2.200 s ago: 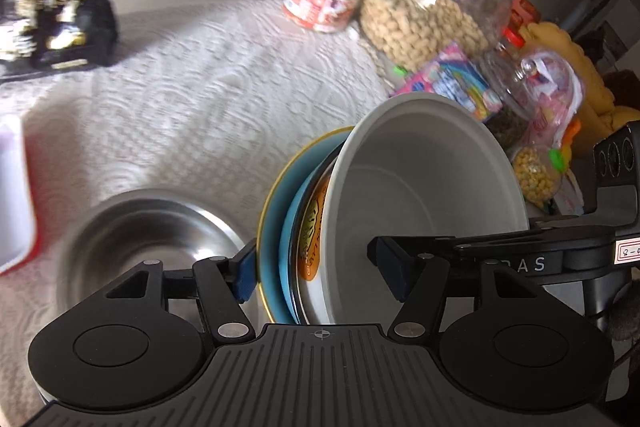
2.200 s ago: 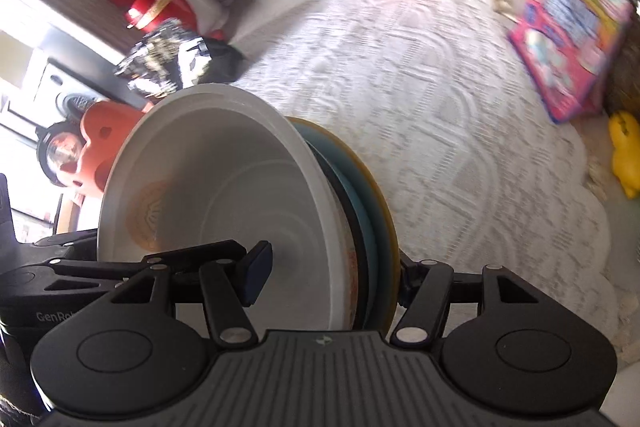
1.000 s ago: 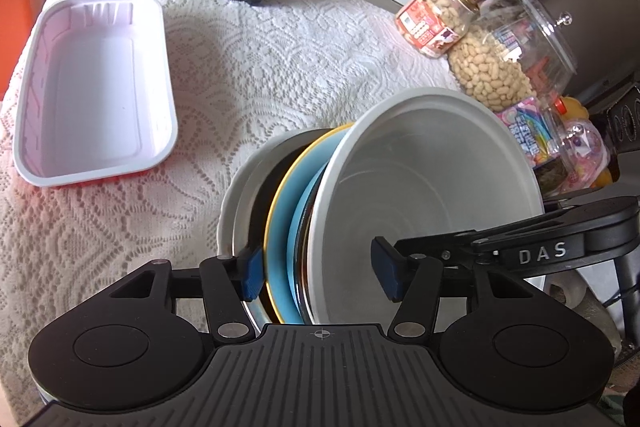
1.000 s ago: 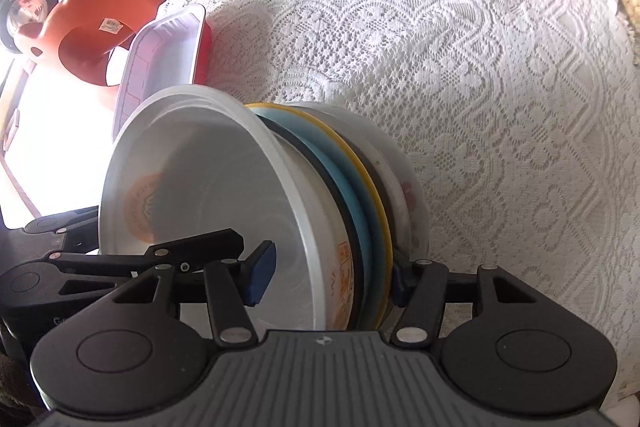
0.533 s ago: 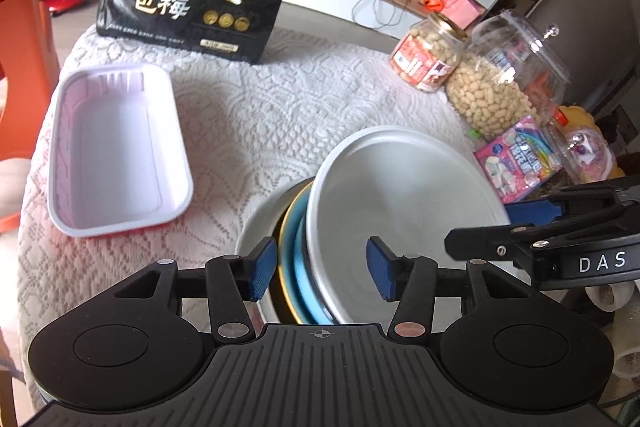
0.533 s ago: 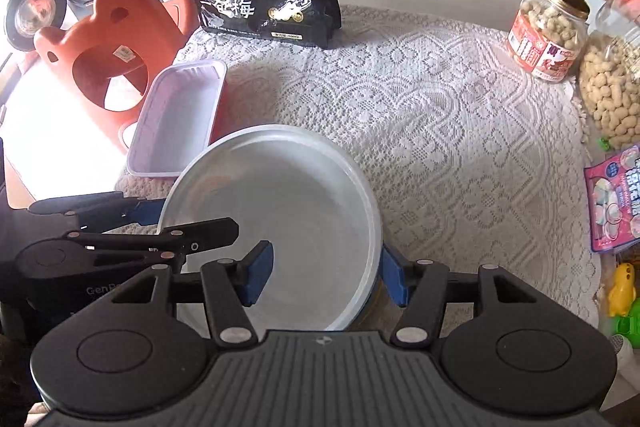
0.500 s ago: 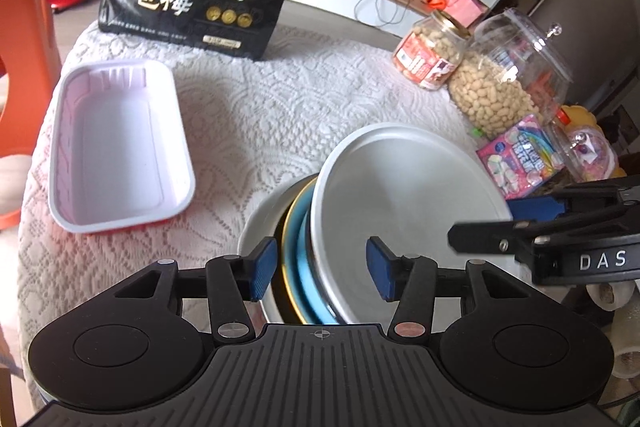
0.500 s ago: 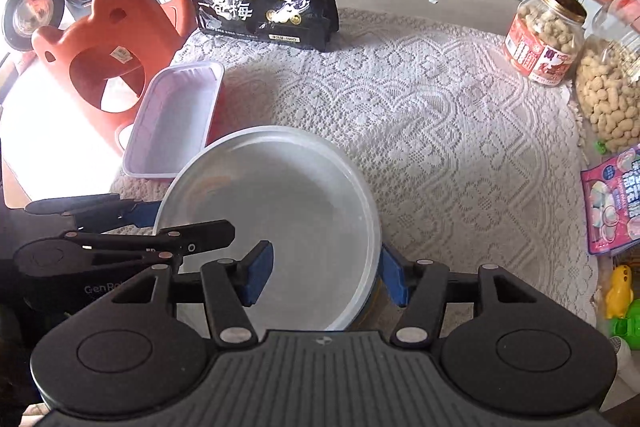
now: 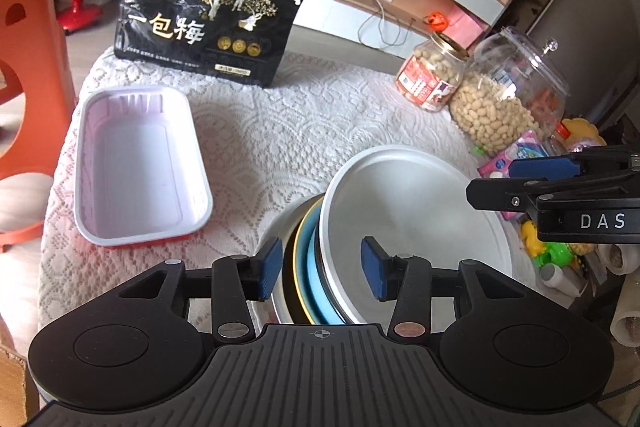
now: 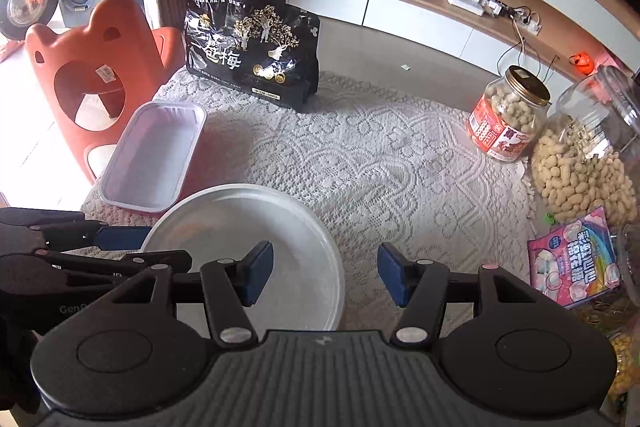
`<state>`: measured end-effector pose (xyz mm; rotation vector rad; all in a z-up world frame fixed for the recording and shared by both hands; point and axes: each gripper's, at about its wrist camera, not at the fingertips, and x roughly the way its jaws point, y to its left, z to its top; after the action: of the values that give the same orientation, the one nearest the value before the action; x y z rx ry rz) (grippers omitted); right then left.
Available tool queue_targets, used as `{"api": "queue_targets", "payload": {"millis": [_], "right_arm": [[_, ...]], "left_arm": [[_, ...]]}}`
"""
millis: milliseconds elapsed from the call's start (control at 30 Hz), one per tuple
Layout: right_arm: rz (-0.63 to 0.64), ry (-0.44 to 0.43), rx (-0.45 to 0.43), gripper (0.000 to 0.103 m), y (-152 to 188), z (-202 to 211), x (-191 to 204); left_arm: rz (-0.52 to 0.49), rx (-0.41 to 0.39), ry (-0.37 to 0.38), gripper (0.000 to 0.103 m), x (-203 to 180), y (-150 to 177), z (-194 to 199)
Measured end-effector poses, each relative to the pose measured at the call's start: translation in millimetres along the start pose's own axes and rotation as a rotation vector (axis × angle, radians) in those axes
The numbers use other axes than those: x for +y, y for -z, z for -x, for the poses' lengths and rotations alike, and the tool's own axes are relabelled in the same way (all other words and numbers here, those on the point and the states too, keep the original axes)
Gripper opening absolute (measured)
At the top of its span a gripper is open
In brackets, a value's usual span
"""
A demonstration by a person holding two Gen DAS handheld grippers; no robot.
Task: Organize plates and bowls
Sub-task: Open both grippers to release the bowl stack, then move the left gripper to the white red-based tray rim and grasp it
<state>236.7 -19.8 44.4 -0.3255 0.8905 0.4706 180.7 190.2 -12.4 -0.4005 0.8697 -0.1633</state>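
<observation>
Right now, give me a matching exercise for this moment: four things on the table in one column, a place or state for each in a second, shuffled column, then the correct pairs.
Things:
1. white bowl
2. tray
3. black bag
4. gold-lidded jar

Places or states:
A. stands upright at the table's far edge
B. lies empty at the left of the table
C. holds peanuts, beside a bigger clear jar
D. sits on top of the stacked dishes

Pairs: 1-D, 2-B, 3-A, 4-C
</observation>
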Motion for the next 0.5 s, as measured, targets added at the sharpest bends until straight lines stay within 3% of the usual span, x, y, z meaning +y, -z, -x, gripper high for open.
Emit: {"api": "queue_targets", "payload": {"millis": [133,233,300,400,500], "right_arm": [[0.013,-0.028,0.030,0.058,-9.6,-5.2,12.8],[0.027,-0.053,0.024,0.058,-24.6,-9.6,26.2],[0.029,-0.065,0.009,0.059,-39.3,-12.9,35.9],[-0.028,-0.116,0.036,0.062,-65.6,-28.7,48.0],[-0.151,-0.199,0.156,0.062,-89.6,-66.4,56.8]], "left_arm": [[0.081,-0.030,0.032,0.047,19.4,-9.8,14.3],[0.185,-0.102,0.031,0.047,50.8,-27.9,35.7],[0.214,-0.165,-0.065,0.047,76.4,-43.0,49.1],[0.212,-0.145,-0.283,0.047,111.6,-61.6,43.5],[0.319,-0.074,-0.314,0.047,154.7,-70.5,22.2]]}}
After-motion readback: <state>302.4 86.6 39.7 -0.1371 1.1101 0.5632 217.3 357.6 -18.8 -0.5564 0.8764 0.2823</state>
